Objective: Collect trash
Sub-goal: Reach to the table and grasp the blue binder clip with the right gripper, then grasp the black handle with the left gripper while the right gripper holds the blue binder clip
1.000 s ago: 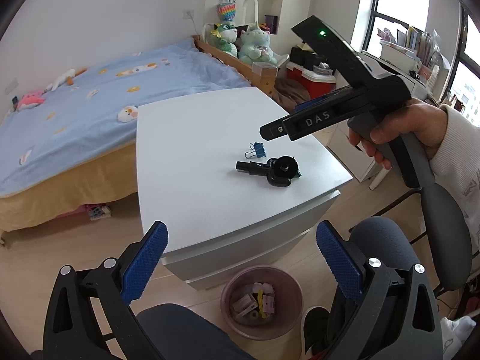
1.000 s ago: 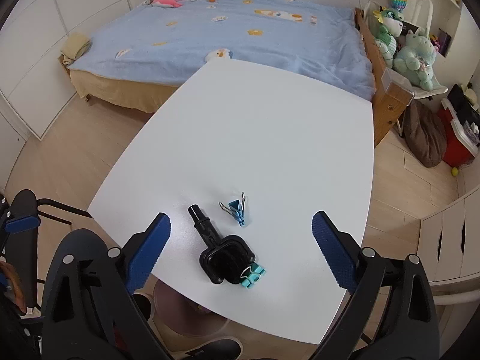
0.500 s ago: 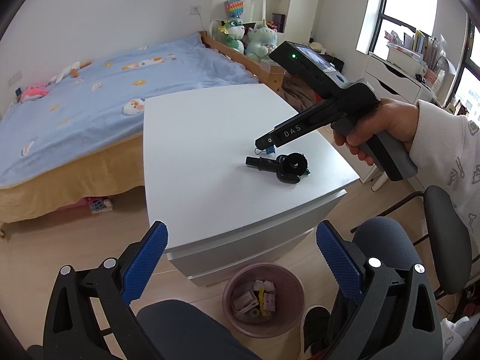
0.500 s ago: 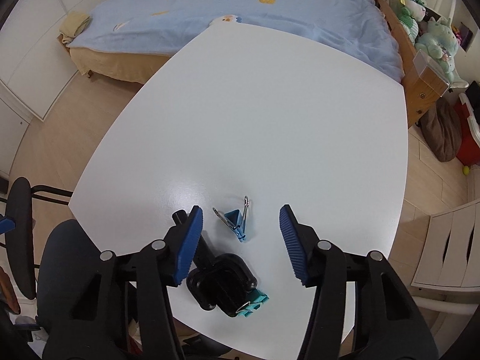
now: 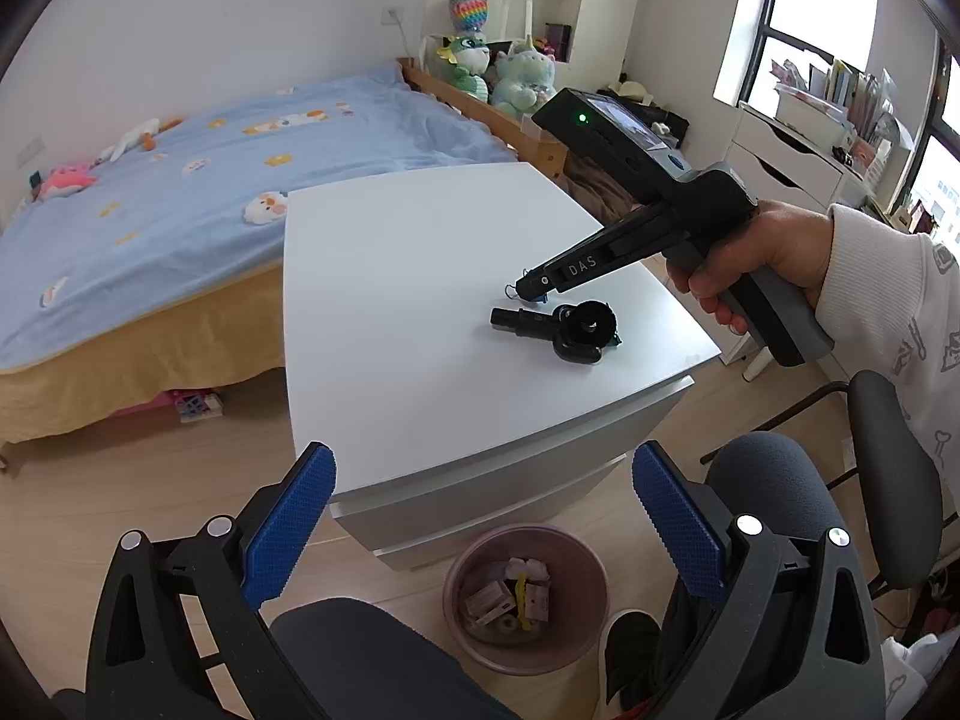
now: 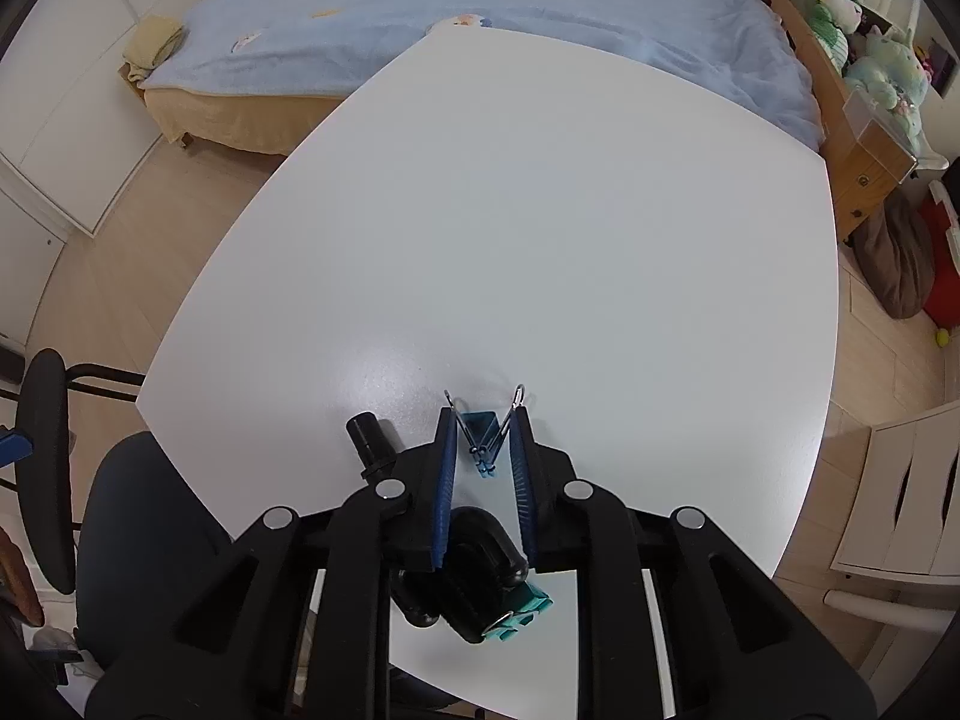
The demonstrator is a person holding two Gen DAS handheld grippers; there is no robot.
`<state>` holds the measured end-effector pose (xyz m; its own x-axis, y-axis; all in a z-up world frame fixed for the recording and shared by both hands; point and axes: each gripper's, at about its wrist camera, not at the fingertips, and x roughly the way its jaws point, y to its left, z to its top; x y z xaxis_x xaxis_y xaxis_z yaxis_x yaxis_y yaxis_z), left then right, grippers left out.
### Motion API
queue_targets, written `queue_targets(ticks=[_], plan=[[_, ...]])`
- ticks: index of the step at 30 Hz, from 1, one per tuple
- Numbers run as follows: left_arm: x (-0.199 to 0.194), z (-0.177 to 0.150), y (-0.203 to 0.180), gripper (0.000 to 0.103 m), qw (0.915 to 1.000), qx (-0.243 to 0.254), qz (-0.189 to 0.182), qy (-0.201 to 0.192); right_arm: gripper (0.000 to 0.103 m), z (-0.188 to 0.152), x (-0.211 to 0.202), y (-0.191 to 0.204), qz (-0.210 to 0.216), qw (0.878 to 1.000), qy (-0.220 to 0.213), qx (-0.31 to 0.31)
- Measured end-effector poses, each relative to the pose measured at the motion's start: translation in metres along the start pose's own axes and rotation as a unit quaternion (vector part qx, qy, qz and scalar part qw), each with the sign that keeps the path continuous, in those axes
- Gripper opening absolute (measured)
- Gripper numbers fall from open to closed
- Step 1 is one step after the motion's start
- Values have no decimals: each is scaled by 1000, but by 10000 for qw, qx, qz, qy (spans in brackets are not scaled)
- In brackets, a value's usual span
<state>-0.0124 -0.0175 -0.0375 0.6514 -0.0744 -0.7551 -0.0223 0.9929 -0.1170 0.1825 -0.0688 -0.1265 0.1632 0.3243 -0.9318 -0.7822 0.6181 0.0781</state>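
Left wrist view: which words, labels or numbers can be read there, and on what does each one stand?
"DAS": white letters on the side of the right claw, on its black arm above the table.
Boxes in the bin: print too small to read.
Books on the shelf by the window: spines too blurred to read.
Sleeve pattern: drawings, no letters that I can read.

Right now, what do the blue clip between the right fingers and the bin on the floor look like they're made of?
Blue binder clip: painted sheet metal with bare wire handles, judging by the thin silvery loops; probably steel. Bin: matte mauve plastic, going by its smooth, even moulded rim. The right hand-held gripper has closed onto the clip's handles.
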Motion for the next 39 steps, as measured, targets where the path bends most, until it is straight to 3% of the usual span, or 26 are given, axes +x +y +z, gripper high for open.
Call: queue_targets(ticks=[26, 33, 39], plan=[[14, 31, -14, 95, 9991, 379, -187, -47, 13, -46, -71, -24, 54, 9932, -829, 820], [30, 57, -15, 95, 9952, 877, -436, 58, 13, -57, -77, -27, 64, 9929, -821, 862], [53, 78, -16, 95, 9859, 1545, -582, 259, 13, -63, -81, -34, 42, 9923, -822, 929]])
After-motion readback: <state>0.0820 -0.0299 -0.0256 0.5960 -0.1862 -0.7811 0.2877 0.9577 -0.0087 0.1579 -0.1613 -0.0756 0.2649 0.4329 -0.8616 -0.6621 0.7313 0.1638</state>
